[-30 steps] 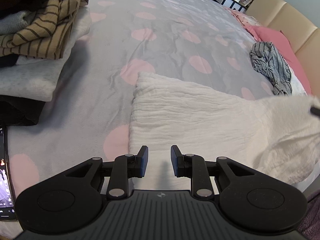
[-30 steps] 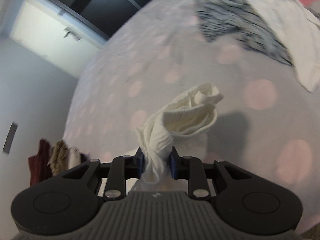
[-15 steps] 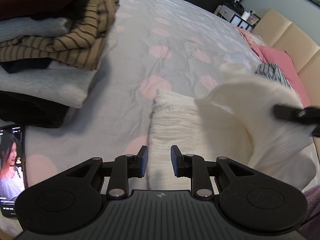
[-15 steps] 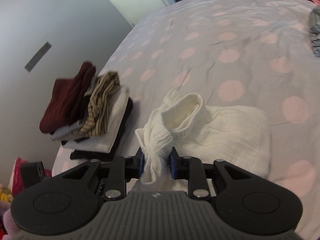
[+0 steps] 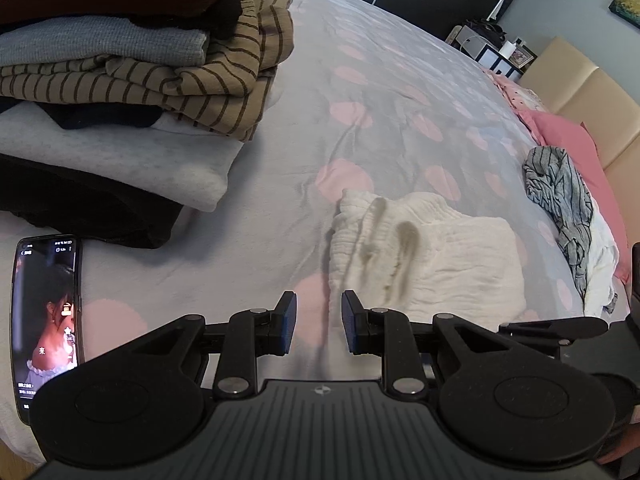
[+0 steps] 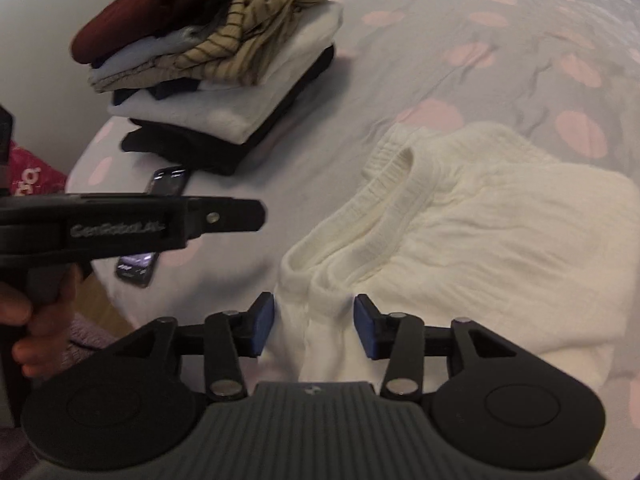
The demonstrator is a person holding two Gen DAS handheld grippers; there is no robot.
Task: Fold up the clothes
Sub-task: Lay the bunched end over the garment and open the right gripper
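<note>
Our right hand-held gripper [image 6: 314, 326] is opening, letting the white sweater [image 6: 480, 240] settle folded on the bed [image 5: 380, 80], its hem between the blue pads (no longer pinched). Our left hand-held gripper [image 5: 318, 322] hovers slightly apart, empty, ready to smooth.

garment: white ribbed sweater [image 6: 500, 240]
state: folded into a thick block, collar on top
place: lying flat on the dotted bedspread [image 5: 400, 92]
others: folded pile [image 5: 132, 80] well apart; striped grey garment [image 5: 560, 196] crumpled
</note>
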